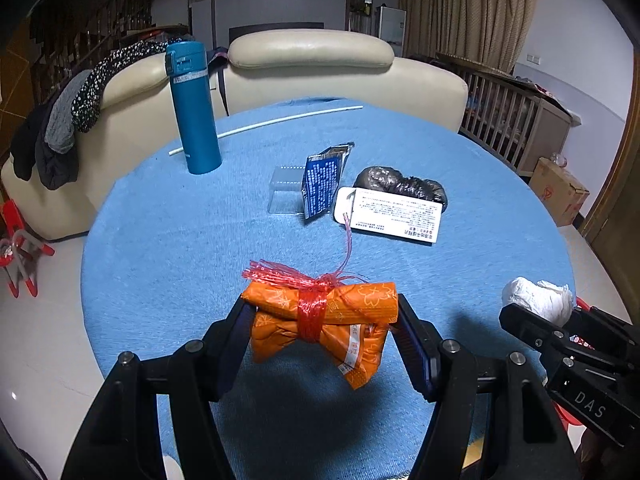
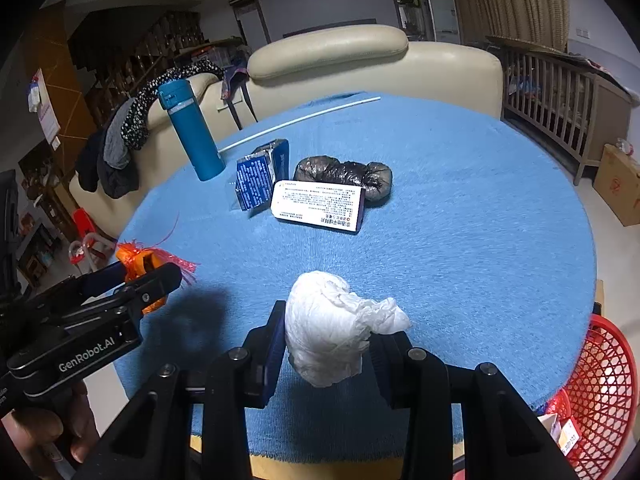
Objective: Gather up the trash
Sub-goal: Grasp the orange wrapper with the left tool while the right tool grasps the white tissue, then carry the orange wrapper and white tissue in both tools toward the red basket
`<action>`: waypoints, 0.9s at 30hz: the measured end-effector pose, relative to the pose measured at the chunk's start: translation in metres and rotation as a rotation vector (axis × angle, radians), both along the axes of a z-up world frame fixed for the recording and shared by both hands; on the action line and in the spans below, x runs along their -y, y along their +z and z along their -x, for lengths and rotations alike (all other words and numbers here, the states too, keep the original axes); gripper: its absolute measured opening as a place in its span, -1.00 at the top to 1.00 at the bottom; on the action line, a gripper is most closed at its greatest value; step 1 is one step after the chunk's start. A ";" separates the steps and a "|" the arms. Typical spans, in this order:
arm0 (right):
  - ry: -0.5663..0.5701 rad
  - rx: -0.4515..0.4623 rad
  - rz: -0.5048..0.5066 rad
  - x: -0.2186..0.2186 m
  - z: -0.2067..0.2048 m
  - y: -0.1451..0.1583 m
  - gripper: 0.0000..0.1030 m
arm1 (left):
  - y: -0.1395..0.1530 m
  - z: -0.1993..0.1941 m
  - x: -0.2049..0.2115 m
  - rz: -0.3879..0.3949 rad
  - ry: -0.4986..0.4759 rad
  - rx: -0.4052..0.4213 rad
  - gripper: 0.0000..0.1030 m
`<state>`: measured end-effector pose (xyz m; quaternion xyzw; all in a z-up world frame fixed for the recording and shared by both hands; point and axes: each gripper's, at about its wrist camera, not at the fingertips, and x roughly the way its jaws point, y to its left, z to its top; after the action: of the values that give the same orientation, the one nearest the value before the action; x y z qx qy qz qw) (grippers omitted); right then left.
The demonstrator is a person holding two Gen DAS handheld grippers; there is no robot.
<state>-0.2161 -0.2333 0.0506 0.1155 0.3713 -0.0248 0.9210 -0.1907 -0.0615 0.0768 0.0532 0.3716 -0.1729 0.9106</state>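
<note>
**Orange and white, both lifted: trash in hand, basket next**

Orange wrapper (image 1: pixel 320 320), soft and crinkled, rolled into a bundle and bound at the waist with red plastic string (image 1: pixel 310 304) frayed into a tassel; pinched across its ends by the left claw (image 1: pixel 324 320), jaws closed on it, hanging clear above the blue cloth with a shadow beneath. White tissue (image 2: pixel 332 328), crumpled into a limp wad, gripped likewise in the right claw (image 2: pixel 326 340), also off the surface.

Judged as the carry step: two pieces picked, neither yet dropped. Next move likely a swing to the red mesh basket (image 2: pixel 604 380) below the worktop (image 2: pixel 460 200) edge at the right, then a release over its mouth. Light, floppy loads; tassel and tissue tail apt to snag on the mesh or cling to the pads.

Still lying farther back on the nappy blue cloth: a glossy white box (image 2: pixel 320 204) printed with text, a blue foil pouch (image 2: pixel 256 180) standing half open, a crumpled black bag (image 2: pixel 348 174) touching the box's far side. Beyond those, a smooth teal flask (image 2: pixel 190 132) upright and a thin white rod (image 2: pixel 300 120), probably not trash. Cream leather sofa (image 2: pixel 360 64) behind.
</note>
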 end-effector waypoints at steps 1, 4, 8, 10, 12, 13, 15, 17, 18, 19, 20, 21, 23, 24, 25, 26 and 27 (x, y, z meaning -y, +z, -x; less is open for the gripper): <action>-0.001 0.004 -0.001 0.000 0.001 0.001 0.21 | 0.002 0.002 0.000 -0.001 -0.002 0.005 -0.35; -0.007 0.021 -0.004 0.002 0.007 0.006 0.20 | 0.006 0.007 0.003 -0.002 -0.008 0.017 -0.35; -0.015 0.048 -0.007 0.005 0.016 0.014 0.21 | 0.014 0.015 0.005 -0.003 -0.016 0.037 -0.35; -0.019 0.062 -0.008 0.007 0.020 0.018 0.21 | 0.019 0.019 0.006 -0.001 -0.020 0.050 -0.35; -0.023 0.078 -0.009 0.008 0.025 0.023 0.21 | 0.023 0.023 0.007 -0.001 -0.022 0.061 -0.35; -0.025 0.086 -0.010 0.008 0.027 0.025 0.21 | 0.027 0.025 0.007 0.001 -0.025 0.069 -0.35; -0.027 0.100 -0.010 0.009 0.031 0.029 0.20 | 0.031 0.029 0.008 0.001 -0.028 0.082 -0.35; -0.028 0.112 -0.011 0.009 0.035 0.033 0.20 | 0.034 0.032 0.009 0.002 -0.029 0.091 -0.35; -0.029 0.116 -0.011 0.009 0.036 0.034 0.20 | 0.036 0.034 0.009 0.002 -0.031 0.096 -0.35; -0.030 0.121 -0.012 0.010 0.038 0.035 0.20 | 0.037 0.035 0.009 0.001 -0.032 0.099 -0.35; -0.030 0.124 -0.013 0.010 0.039 0.036 0.20 | 0.038 0.037 0.010 0.000 -0.032 0.102 -0.35; -0.031 0.126 -0.014 0.010 0.040 0.036 0.20 | 0.038 0.038 0.010 -0.002 -0.033 0.105 -0.35; -0.032 0.128 -0.017 0.011 0.041 0.037 0.20 | 0.038 0.039 0.011 -0.006 -0.037 0.105 -0.35; -0.033 0.128 -0.017 0.011 0.042 0.037 0.20 | 0.038 0.040 0.012 -0.008 -0.039 0.105 -0.35; -0.033 0.128 -0.018 0.012 0.042 0.036 0.20 | 0.037 0.040 0.013 -0.010 -0.041 0.104 -0.35; -0.034 0.127 -0.019 0.013 0.042 0.036 0.20 | 0.037 0.040 0.013 -0.012 -0.044 0.104 -0.35; -0.036 0.127 -0.019 0.014 0.043 0.036 0.20 | 0.037 0.041 0.014 -0.014 -0.049 0.105 -0.35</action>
<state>-0.2588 -0.2469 0.0868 0.1323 0.3101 -0.0302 0.9410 -0.2318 -0.0760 0.1137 0.0775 0.3233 -0.1893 0.9239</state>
